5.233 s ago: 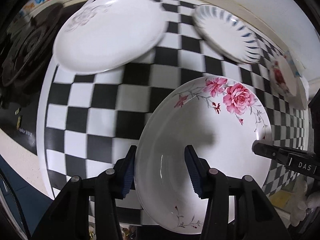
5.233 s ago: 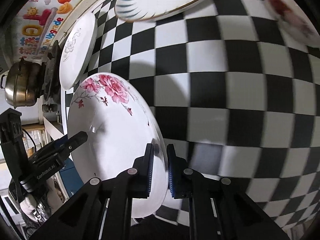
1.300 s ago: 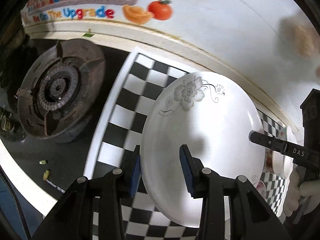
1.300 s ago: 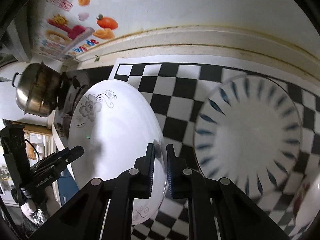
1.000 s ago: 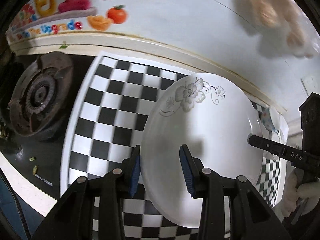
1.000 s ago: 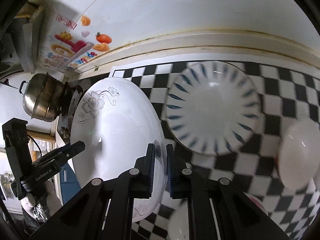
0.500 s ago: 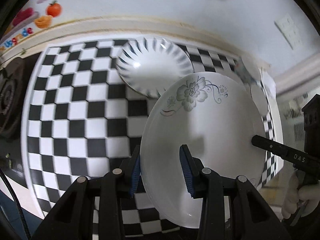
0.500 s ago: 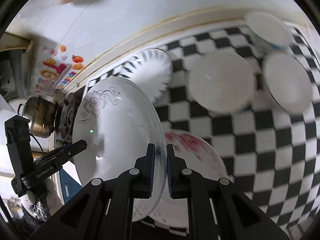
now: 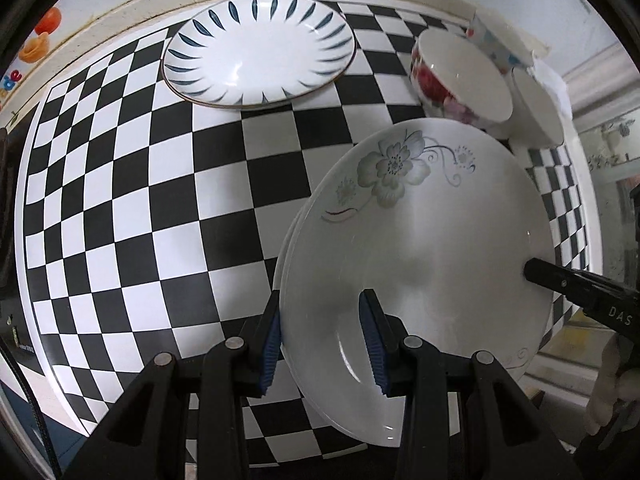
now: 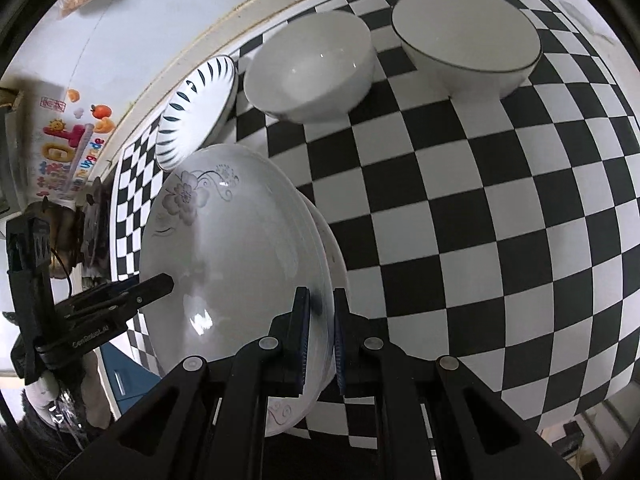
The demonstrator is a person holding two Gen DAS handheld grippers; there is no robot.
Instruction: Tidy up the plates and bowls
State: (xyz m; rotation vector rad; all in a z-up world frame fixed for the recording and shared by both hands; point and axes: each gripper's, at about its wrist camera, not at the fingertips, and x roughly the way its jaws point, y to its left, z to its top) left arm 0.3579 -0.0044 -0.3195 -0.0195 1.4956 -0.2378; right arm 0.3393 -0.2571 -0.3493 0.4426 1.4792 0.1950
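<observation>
Both my grippers pinch the grey-flower plate over the checkered cloth.

My left gripper (image 9: pixel 326 338) has its blue pads clamped across the near rim of the grey-flower plate (image 9: pixel 420 256), one pad under the rim and one inside the well. My right gripper (image 10: pixel 320 336) grips the opposite edge with its jaws nearly together, only the thin rim between them. The plate sits just above the rim of a second plate (image 10: pixel 334 256), which peeks out beneath it; I cannot tell whether the two touch. Beyond the plate on the checkered cloth (image 9: pixel 120 208) lies the blue-petal plate (image 9: pixel 260 52), well apart. The red-flower bowl (image 9: pixel 460 80) stands just behind the plate's far edge, and the black-rimmed bowl (image 10: pixel 468 36) is beside that bowl.
</observation>
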